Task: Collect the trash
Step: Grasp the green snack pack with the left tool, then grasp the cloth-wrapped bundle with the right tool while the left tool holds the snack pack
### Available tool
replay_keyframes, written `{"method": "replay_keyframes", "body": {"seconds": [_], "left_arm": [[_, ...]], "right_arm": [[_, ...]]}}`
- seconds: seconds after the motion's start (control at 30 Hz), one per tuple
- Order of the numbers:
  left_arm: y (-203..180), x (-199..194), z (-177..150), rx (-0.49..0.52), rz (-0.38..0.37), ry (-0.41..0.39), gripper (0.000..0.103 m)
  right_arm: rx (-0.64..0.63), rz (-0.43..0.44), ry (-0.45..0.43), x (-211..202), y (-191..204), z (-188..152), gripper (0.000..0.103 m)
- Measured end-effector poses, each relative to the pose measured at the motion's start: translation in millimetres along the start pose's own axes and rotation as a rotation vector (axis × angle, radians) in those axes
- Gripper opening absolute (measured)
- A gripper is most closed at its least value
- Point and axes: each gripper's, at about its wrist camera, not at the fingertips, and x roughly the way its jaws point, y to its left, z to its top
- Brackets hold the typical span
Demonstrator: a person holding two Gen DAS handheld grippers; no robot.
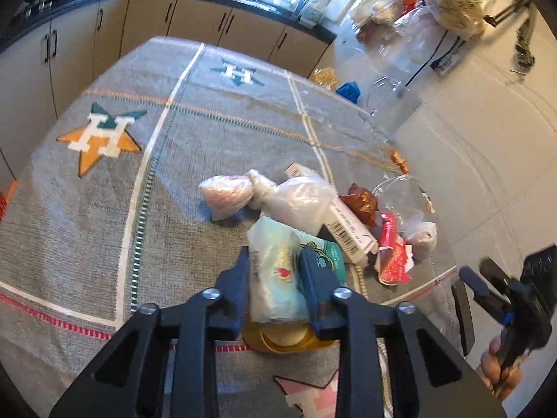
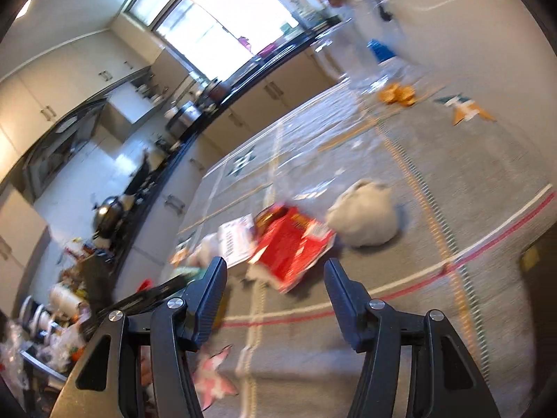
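My left gripper (image 1: 275, 261) is shut on a pale blue-white plastic wrapper (image 1: 275, 278), held above a yellow wrapper (image 1: 285, 341). Ahead on the grey blanket (image 1: 174, 181) lies a trash pile: a knotted plastic bag (image 1: 264, 195), a white barcode box (image 1: 348, 230), a brown wrapper (image 1: 360, 203) and a torn red packet (image 1: 393, 257). My right gripper (image 2: 275, 275) is open and empty, just short of the red packet (image 2: 292, 244), with a crumpled white bag (image 2: 365, 216) to its right. The right gripper also shows in the left wrist view (image 1: 477, 278).
Kitchen cabinets (image 1: 146, 24) under a black counter run along the far side. A clear plastic sheet (image 1: 348, 118) with a blue item (image 1: 348, 90) and an orange wrapper (image 2: 397, 94) lies at the blanket's far edge. White floor (image 1: 487, 139) is to the right.
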Motion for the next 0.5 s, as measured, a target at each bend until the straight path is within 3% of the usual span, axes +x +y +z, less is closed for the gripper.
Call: {"method": "replay_keyframes", "body": {"seconds": [0.2, 0.5], "left_arm": [[-17, -26, -5, 0.069, -0.014, -0.060, 0.017], [-43, -46, -17, 0.179, -0.006, -0.111, 0.016]], "right_arm": [[-0.008, -0.190, -0.041, 15, -16, 19, 0.072], [-0.021, -0.275, 0.027, 61, -32, 32, 0.072]]}}
